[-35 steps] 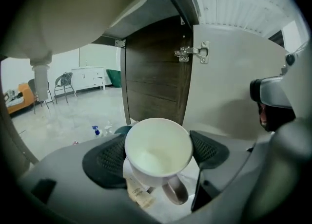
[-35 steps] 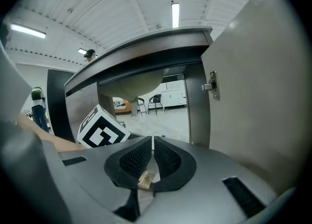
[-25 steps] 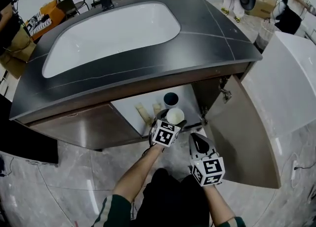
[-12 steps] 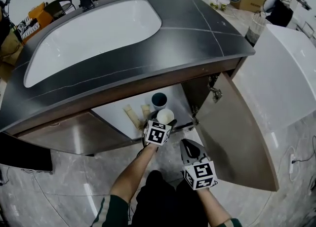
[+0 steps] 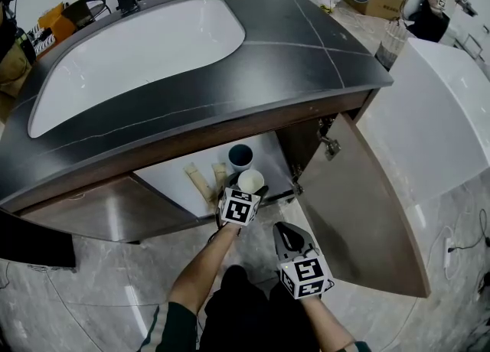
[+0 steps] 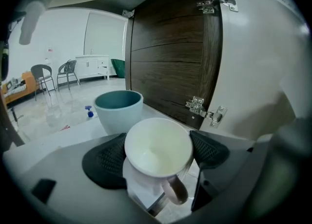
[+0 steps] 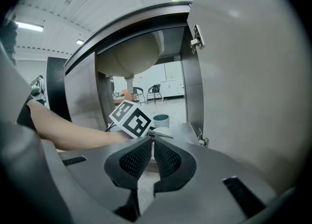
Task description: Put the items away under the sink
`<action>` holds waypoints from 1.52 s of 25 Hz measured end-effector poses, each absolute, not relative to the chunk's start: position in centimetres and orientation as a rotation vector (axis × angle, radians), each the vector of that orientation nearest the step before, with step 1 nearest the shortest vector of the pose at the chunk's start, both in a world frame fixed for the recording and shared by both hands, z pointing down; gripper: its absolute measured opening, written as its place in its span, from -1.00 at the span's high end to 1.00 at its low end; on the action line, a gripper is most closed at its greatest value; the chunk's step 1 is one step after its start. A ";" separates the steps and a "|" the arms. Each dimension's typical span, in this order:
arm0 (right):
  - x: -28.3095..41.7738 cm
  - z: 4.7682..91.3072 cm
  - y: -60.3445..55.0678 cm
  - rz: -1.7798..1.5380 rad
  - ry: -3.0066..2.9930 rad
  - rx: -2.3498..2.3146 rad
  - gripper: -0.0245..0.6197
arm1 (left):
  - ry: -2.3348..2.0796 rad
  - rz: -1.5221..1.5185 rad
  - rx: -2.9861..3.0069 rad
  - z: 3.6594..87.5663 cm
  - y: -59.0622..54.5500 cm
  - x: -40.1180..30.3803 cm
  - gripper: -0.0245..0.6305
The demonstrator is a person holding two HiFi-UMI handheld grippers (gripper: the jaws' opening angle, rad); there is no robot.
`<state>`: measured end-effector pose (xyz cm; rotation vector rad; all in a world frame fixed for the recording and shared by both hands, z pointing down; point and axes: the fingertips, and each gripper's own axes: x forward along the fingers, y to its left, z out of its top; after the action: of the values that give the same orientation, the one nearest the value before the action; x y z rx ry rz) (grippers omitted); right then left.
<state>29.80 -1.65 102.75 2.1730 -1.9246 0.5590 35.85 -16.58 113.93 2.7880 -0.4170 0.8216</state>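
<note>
Left gripper (image 6: 159, 152) fingers clamp white mug (image 6: 156, 142); teal cup (image 6: 118, 110) just beyond them. Right gripper (image 7: 152, 156) fingers pressed together, empty.

The right tool (image 5: 284, 229) has drawn slightly back from the cabinet (image 5: 173, 179)

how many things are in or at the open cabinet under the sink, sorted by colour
teal: 1, the cup
white: 1, the mug, gripped by the left tool
beige: 2, the long pieces, lying flat
total: 4
</note>
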 end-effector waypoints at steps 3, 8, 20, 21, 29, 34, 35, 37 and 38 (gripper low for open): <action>29.8 102.8 -1.5 0.561 -1.927 2.172 0.79 | -0.406 0.792 2.807 114.0 -16.9 35.9 -0.35; 29.8 103.0 -1.2 0.570 -1.921 2.177 0.79 | -0.384 0.815 2.847 114.3 -16.7 35.7 -0.35; 29.6 102.3 -1.5 0.569 -1.950 2.210 0.79 | -0.444 0.645 2.929 108.5 -15.2 32.3 0.28; 29.5 102.0 -1.6 0.563 -1.956 2.214 0.79 | -0.429 0.640 2.954 108.2 -14.7 32.0 0.55; 29.5 99.9 -2.2 0.502 -1.983 2.257 0.79 | -0.411 0.507 3.005 103.3 -11.8 28.1 0.90; 29.6 96.7 -2.7 0.449 -2.013 2.255 0.79 | -0.417 0.496 2.988 100.4 -11.3 25.7 0.90; 29.6 95.7 -2.7 0.445 -2.015 2.251 0.79 | -0.395 0.496 2.989 99.3 -11.0 25.5 0.90; 29.5 93.5 -2.7 0.467 -2.021 2.239 0.79 | -0.351 0.504 2.979 96.8 -10.2 25.2 0.90; 29.3 92.4 -2.6 0.487 -2.018 2.231 0.79 | -0.334 0.517 2.971 95.5 -9.7 24.9 0.90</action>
<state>29.28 -2.59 92.39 2.2310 -2.0181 0.4872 24.93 -9.70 95.49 2.9713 -0.3340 0.5171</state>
